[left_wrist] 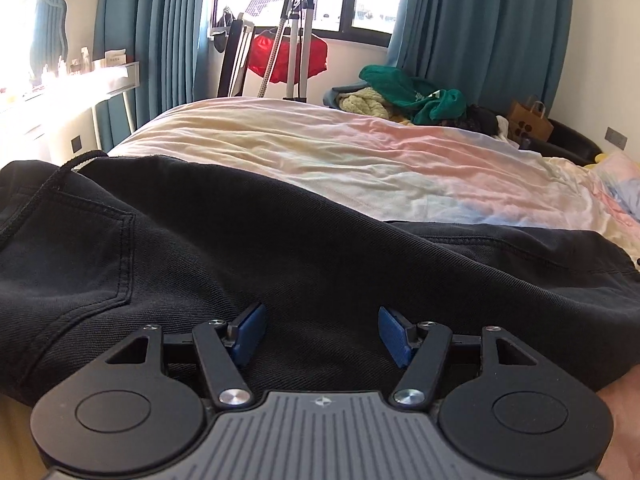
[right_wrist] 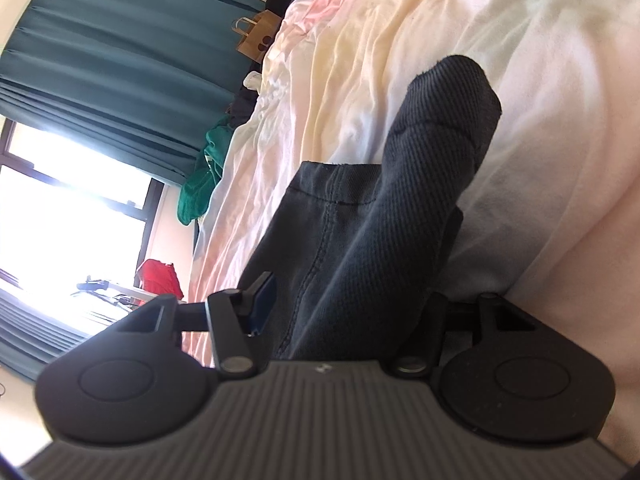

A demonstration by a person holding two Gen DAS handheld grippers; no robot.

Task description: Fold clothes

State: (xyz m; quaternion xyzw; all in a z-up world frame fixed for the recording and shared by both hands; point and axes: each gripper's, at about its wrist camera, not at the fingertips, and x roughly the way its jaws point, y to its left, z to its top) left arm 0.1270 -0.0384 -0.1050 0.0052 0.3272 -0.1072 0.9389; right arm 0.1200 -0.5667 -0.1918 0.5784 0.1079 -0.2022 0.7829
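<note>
A pair of black trousers [left_wrist: 248, 240] lies spread across the near side of the bed [left_wrist: 320, 148], back pocket at the left. My left gripper [left_wrist: 322, 334] is open, its blue pads [left_wrist: 250, 332] resting just above the black cloth with nothing between them. In the right wrist view, rolled sideways, a leg end of the black trousers [right_wrist: 400, 208] passes between the fingers of my right gripper [right_wrist: 348, 300]. The left blue pad [right_wrist: 264, 300] stands apart from the cloth; the right finger is hidden behind it. The leg end curls up [right_wrist: 452, 92].
The bed has a pastel wrinkled sheet [right_wrist: 360, 60]. A heap of green and yellow clothes [left_wrist: 404, 96] lies beyond the far edge. A brown paper bag [left_wrist: 530, 120], a stand with a red bag [left_wrist: 288, 56], teal curtains [left_wrist: 480, 28] and a dressing table [left_wrist: 60, 84] surround the bed.
</note>
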